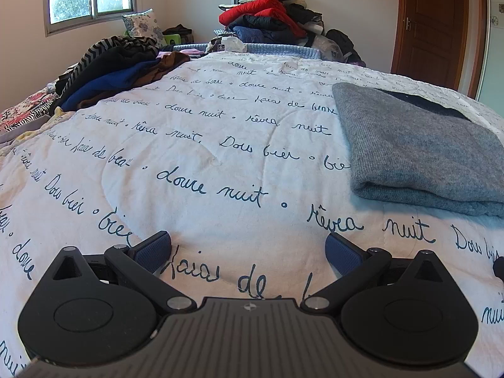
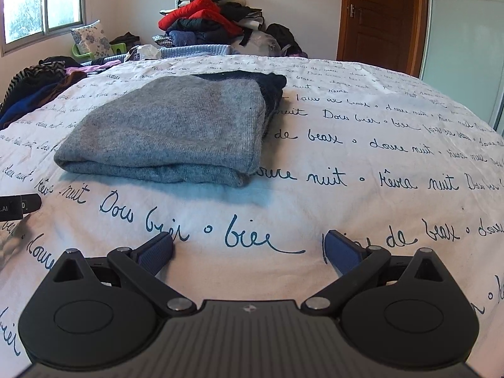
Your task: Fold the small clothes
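Grey knit sweater (image 2: 176, 126) lies folded on the bed's quilt (image 2: 362, 208), white with blue script. A darker garment (image 2: 271, 83) shows at its far edge, under or behind it; cannot tell which. In the left view the same sweater (image 1: 415, 148) sits ahead and to the right.

Left tool (image 1: 249, 252): jaws wide apart, nothing between them, low over bare quilt, near the sweater but not touching. Right tool (image 2: 249, 250): jaws equally wide, empty, with the sweater ahead and slightly left, apart from it.

Handling, by judgement:
- Soft, limp knit; light to moderate weight; no stiffness, will sag and unfold if lifted from one point.
- Fuzzy surface should give the ribbed pads good grip; slip unlikely.
- Layers may separate, so pinch through the whole stack at the thick rolled near edge.
- Best hold: both near corners, one tool each, to keep the fold square.
- Quilt is soft too; a low pinch may catch it along with the sweater.

Unfolded clothes pile (image 1: 113, 69) waits at far left of the bed; a bigger heap with a red jacket (image 2: 195, 12) stands beyond the bed.
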